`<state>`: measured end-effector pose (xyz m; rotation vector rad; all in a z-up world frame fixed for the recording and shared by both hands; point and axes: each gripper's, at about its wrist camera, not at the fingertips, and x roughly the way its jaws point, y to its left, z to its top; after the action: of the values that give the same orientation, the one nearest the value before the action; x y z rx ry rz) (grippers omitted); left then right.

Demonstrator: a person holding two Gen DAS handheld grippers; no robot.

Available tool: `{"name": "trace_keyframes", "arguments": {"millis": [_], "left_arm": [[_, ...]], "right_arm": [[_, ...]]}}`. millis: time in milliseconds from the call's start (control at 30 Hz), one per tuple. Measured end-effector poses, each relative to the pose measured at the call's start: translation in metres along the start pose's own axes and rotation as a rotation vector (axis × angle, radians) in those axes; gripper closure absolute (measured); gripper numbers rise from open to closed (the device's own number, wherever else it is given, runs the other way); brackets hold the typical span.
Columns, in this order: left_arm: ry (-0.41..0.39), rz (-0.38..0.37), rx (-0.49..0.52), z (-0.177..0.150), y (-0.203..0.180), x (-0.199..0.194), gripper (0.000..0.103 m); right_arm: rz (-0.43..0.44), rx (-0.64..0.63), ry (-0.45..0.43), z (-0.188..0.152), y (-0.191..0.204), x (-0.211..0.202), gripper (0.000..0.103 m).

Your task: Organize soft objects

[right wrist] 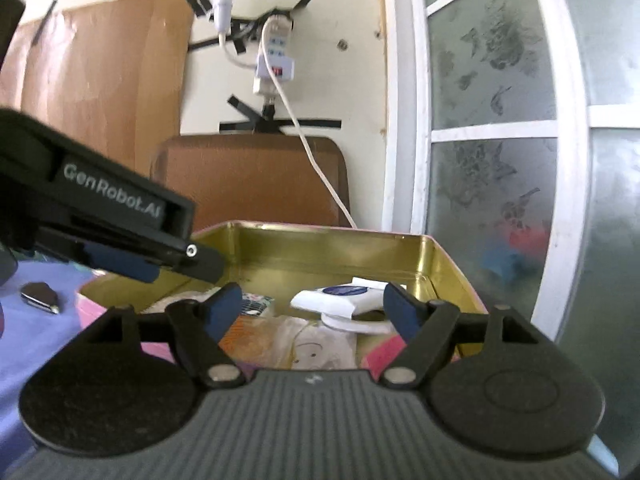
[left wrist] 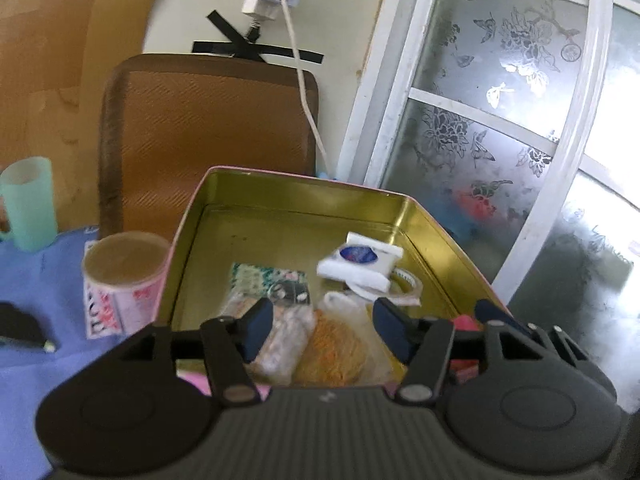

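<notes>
Blue cloth (left wrist: pixel 44 268) covers the table on which the tin box (left wrist: pixel 436 224) stands, directly ahead of both our tools. We hold the left gripper (left wrist: pixel 322 330) spread wide above the soft packets (left wrist: pixel 332 348) in the tin's near end; the right gripper (right wrist: pixel 314 312) is likewise wide, holding nothing. Left of the tin we see a paper cup (left wrist: pixel 124 276) and a green mug (left wrist: pixel 28 204). Beyond it stand a brown chair back (left wrist: pixel 212 132), a taped power strip (right wrist: pixel 276 64) and a frosted window (left wrist: pixel 500 120).
</notes>
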<state>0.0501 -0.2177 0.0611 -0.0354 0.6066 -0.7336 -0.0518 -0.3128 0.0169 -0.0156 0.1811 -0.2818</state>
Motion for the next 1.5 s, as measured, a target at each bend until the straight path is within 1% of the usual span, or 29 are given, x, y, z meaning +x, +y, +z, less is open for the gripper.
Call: {"name": "trace_keyframes", "arguments": {"millis": [67,100,267,400,500,567,633,800,867,900,1000,1200,1333,1433,1500], "left_arm": [[-0.006,0.008,-0.001,-0.005,0.005,-0.012,0.044],[-0.015,0.014,0.001,-0.009,0.008,-0.018,0.042],[-0.052,0.078,0.004,-0.031,0.027,-0.048,0.041],[-0.022,0.142,-0.020,-0.050,0.050,-0.060,0.041],[-0.003,0.180,-0.041,-0.063,0.064,-0.063,0.041],[0.002,0.187,-0.044,-0.070,0.070,-0.063,0.041],[0.007,0.193,-0.037,-0.076,0.074,-0.060,0.038],[0.029,0.203,-0.043,-0.088,0.079,-0.050,0.038],[0.014,0.199,-0.038,-0.088,0.078,-0.052,0.034],[0.015,0.206,-0.034,-0.089,0.078,-0.052,0.034],[0.013,0.216,-0.025,-0.090,0.076,-0.051,0.034],[-0.004,0.237,-0.009,-0.093,0.072,-0.053,0.033],[-0.016,0.243,0.006,-0.093,0.070,-0.054,0.032],[-0.028,0.244,0.017,-0.094,0.068,-0.056,0.029],[-0.038,0.244,0.025,-0.095,0.067,-0.057,0.025]], "right_arm": [[0.009,0.037,-0.020,-0.001,0.001,-0.013,0.026],[0.012,0.058,-0.026,0.000,0.002,-0.018,0.030],[0.055,0.112,-0.033,-0.006,0.010,-0.040,0.041],[0.079,0.166,0.000,-0.013,0.022,-0.042,0.044],[0.089,0.178,0.025,-0.019,0.033,-0.043,0.044],[0.084,0.166,0.030,-0.021,0.039,-0.043,0.044],[0.075,0.165,0.030,-0.021,0.043,-0.041,0.044],[0.034,0.148,-0.015,-0.020,0.046,-0.035,0.044],[0.012,0.145,-0.019,-0.023,0.045,-0.030,0.044],[0.014,0.151,0.007,-0.024,0.044,-0.027,0.043],[0.028,0.144,0.010,-0.028,0.045,-0.028,0.043],[0.040,0.065,-0.027,-0.031,0.057,-0.036,0.043],[0.052,0.063,-0.026,-0.031,0.056,-0.035,0.043],[0.055,0.072,-0.027,-0.031,0.055,-0.035,0.043],[0.056,0.075,-0.032,-0.031,0.055,-0.035,0.043]]}}
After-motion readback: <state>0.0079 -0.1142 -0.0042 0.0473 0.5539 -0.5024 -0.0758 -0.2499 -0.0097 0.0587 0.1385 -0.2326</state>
